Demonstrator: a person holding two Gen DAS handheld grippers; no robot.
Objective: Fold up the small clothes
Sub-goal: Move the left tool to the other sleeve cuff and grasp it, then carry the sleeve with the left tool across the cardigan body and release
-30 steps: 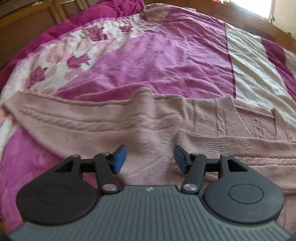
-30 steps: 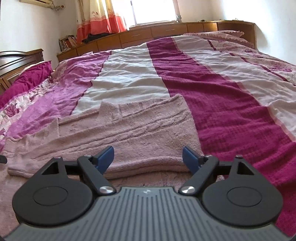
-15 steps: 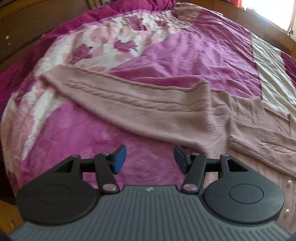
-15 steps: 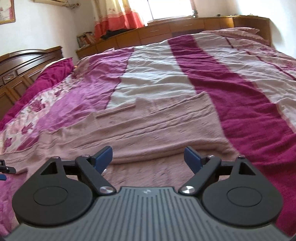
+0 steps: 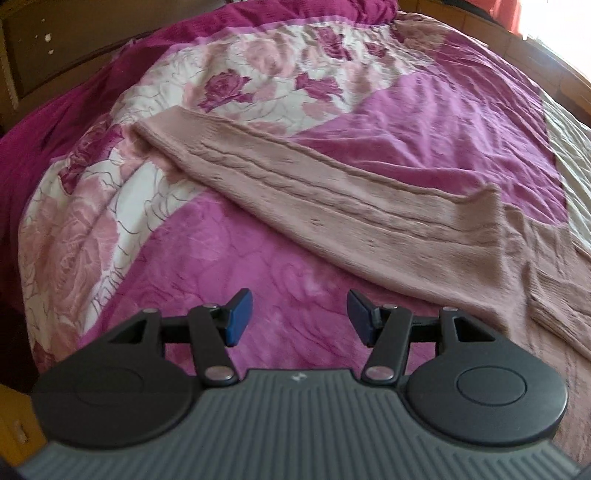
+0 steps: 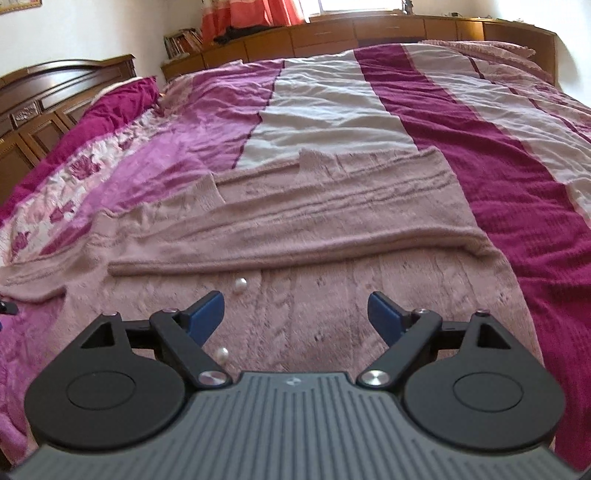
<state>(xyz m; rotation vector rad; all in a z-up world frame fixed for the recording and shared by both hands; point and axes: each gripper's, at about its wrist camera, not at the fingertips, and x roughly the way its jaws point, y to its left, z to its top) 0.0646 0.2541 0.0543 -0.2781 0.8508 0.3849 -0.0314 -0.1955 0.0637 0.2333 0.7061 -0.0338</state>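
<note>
Cardigan (image 6: 332, 229) flat on bedspread (image 6: 498, 155), sleeve (image 5: 332, 192) stretched out leftward toward headboard (image 6: 55, 99); cabinets (image 6: 369, 33) behind bed.

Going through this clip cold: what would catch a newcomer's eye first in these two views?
First, the dusty-pink cable-knit cardigan spread flat across the magenta, white and rose-print bedspread, its long sleeve stretched out diagonally in the left wrist view. Next, two pearl-white round buttons on the knit just ahead of the right tool. Both it and the left tool are open and empty.
</note>
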